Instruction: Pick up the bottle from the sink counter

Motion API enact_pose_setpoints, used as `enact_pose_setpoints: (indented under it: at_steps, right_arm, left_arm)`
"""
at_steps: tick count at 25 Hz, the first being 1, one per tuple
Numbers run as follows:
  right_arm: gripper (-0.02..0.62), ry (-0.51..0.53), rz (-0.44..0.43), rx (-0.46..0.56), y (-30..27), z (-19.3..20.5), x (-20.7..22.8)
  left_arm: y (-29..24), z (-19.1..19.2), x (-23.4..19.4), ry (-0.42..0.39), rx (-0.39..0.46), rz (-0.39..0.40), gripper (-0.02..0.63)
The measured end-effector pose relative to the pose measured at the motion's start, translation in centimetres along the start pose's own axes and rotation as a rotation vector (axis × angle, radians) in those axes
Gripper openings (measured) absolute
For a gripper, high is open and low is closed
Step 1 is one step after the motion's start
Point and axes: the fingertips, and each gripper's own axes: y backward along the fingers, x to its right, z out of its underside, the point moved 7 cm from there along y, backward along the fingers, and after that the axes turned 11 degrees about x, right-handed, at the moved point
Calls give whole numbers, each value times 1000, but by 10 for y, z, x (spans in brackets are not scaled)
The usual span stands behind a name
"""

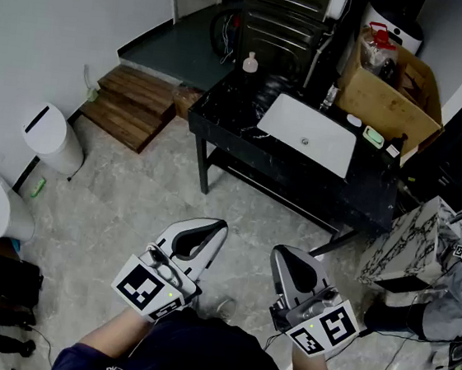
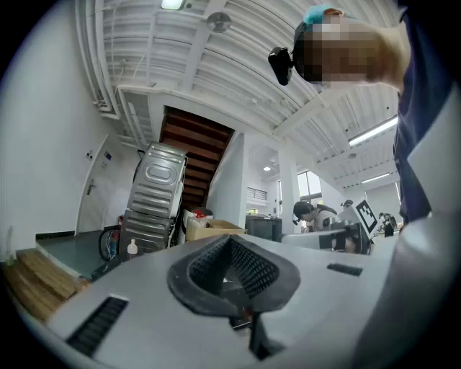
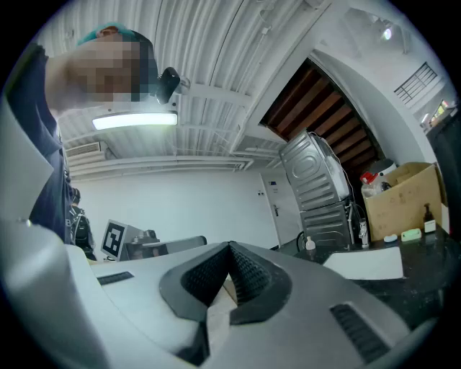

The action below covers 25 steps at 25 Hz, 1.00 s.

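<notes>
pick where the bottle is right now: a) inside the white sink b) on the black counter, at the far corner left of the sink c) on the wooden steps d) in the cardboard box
b: the bottle stands upright on the black counter at its far corner, left of the white sink and outside it.

**Room beyond the fingers**

Far ahead of the fingers [image 1: 213, 238], a ribbed metal appliance [image 1: 285, 16] stands at the back, with an open cardboard box [image 1: 391, 86] to its right. Wooden steps [image 1: 136, 105] lie ahead and to the left, and a white bin [image 1: 52, 136] stands further left. A marble-patterned block [image 1: 411, 242] sits near on the right, on the grey floor [image 1: 120, 209]
</notes>
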Motion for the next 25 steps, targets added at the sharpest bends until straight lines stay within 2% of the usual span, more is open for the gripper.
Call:
enact_pose_setpoints:
  at_steps: [25]
  right_arm:
    - [18, -33, -38, -12, 42, -3, 28]
  left_arm:
    - [-16, 20, 42, -20, -23, -42, 6]
